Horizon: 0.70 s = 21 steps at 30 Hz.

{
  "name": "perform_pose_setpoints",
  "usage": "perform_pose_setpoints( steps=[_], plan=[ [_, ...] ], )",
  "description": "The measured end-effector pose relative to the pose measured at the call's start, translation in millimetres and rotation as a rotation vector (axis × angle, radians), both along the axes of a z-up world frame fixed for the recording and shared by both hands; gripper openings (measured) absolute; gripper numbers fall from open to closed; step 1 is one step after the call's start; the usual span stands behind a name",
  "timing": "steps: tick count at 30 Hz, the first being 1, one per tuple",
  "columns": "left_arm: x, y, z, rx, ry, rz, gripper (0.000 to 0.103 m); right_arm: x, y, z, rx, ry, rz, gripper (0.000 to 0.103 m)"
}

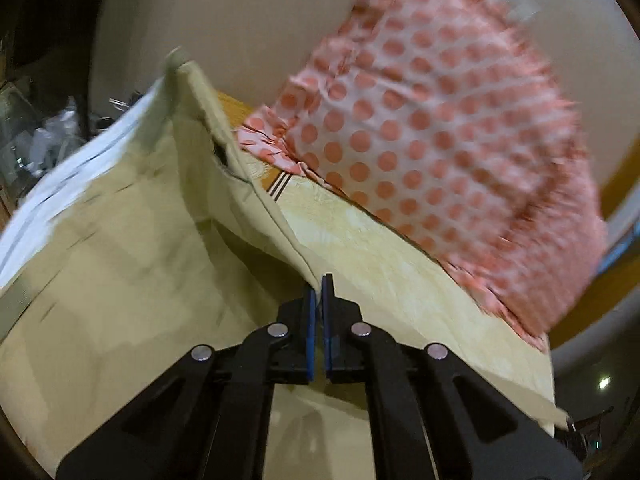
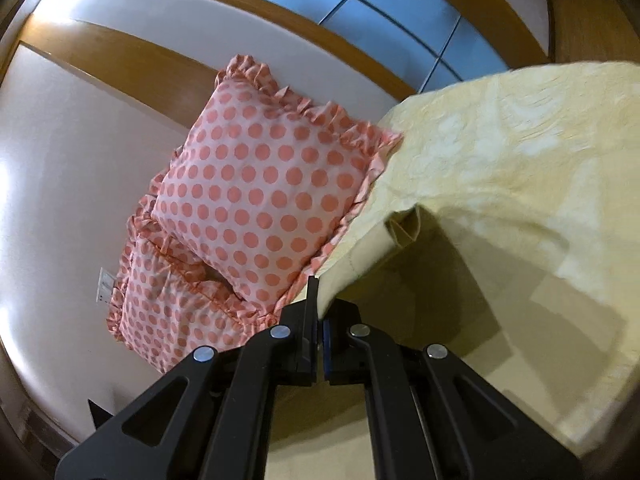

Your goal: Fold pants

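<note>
**Pants held aloft by both grippers above the bed**

Left wrist view: pants [image 1: 132,216], pale khaki with a white lining exposed at the upper left, are shown lifted off the yellow bedspread [image 1: 384,268]. A seamed edge is pinched between the nearly closed jaws of the left gripper [image 1: 319,292], and the cloth rises from there to a raised corner. A polka-dot pillow [image 1: 432,128] is seen beyond, blurred.

Right wrist view: the pants [image 2: 352,256] are seen as a narrow khaki strip clamped in the right gripper [image 2: 319,300], whose jaws are closed to a thin slit on the fabric. Behind it lie the bedspread [image 2: 520,152] and two stacked polka-dot pillows [image 2: 260,184].

Handling is judged as light, limp and non-slippery; hems or seams, where layers are doubled, are judged the firmest places to be gripped.
</note>
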State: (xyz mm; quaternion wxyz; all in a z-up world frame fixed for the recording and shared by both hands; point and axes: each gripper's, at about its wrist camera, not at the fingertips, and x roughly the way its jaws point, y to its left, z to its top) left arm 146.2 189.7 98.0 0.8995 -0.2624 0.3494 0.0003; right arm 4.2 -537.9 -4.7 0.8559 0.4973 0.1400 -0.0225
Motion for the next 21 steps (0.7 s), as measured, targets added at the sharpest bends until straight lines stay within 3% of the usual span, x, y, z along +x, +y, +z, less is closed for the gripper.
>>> perform_pose_setpoints(
  steps=[3,6,13,15,16,18,19,21],
  plan=[
    [-74,1,-7,0.017,-0.006,0.012,0.003,-18,0,-12,-0.002,0.038,-0.019,0.002],
    [-123,3,-33,-0.017,0.026,0.046,0.003,-31,0,-26,0.008,0.079,-0.038,0.002],
    [-168,-1,-77,-0.031,0.073,0.073,0.003,-65,2,-42,-0.012,0.148,-0.104,0.002],
    [-172,-2,-81,-0.015,0.060,0.075,0.007,-71,3,-41,-0.047,0.171,-0.125,0.002],
    [-174,-4,-81,0.010,0.046,0.079,0.008,-74,4,-38,-0.071,0.195,-0.146,0.006],
    [-179,-8,-80,0.036,0.016,0.081,0.019,-86,4,-32,-0.120,0.212,-0.216,0.034],
    [-180,-9,-79,0.038,0.005,0.078,0.026,-94,4,-29,-0.154,0.209,-0.266,0.063],
    [-186,-14,-76,0.064,-0.036,0.088,0.058,-100,3,-27,-0.221,0.221,-0.325,0.067]
  ],
)
